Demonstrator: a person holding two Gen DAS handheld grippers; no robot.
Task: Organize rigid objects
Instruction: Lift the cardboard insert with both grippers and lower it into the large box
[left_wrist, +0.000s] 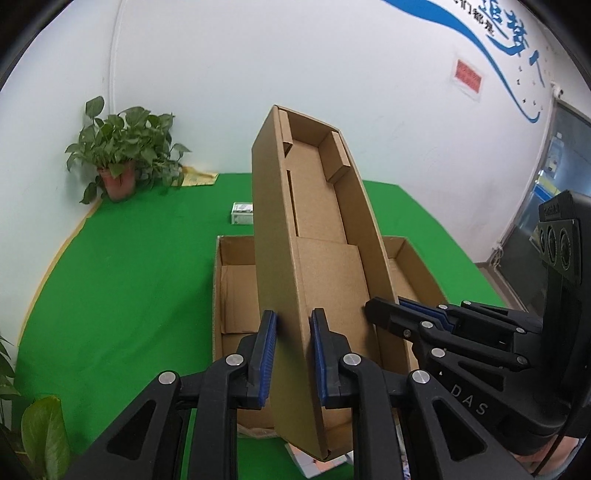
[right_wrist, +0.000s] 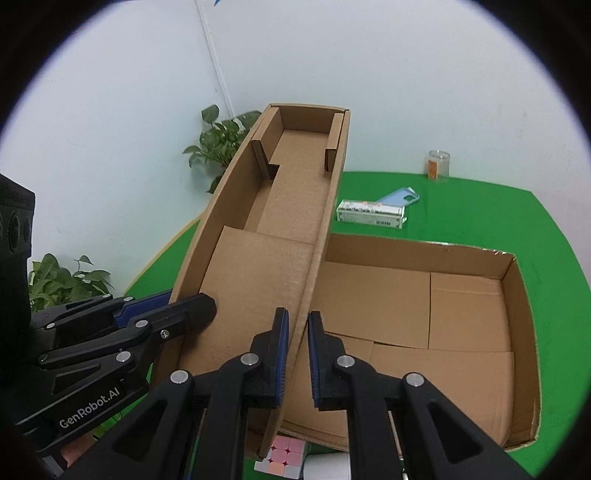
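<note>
Far left of the left wrist view, a potted plant (left_wrist: 122, 155) sits by the wall on the green table (left_wrist: 129, 266). Centre frame, the left gripper (left_wrist: 293, 356) is clamped tight on the left wall of the narrow cardboard tray (left_wrist: 317, 229), lifted and tilted above the big open box (left_wrist: 413, 266). On the right, the right gripper (left_wrist: 384, 314) pinches the tray's other wall. In the right wrist view, a puzzle cube (right_wrist: 282, 458) peeks out at bottom centre; a small carton (right_wrist: 371, 216), phone case (right_wrist: 400, 195) and jar (right_wrist: 439, 165) lie upper right.
</note>
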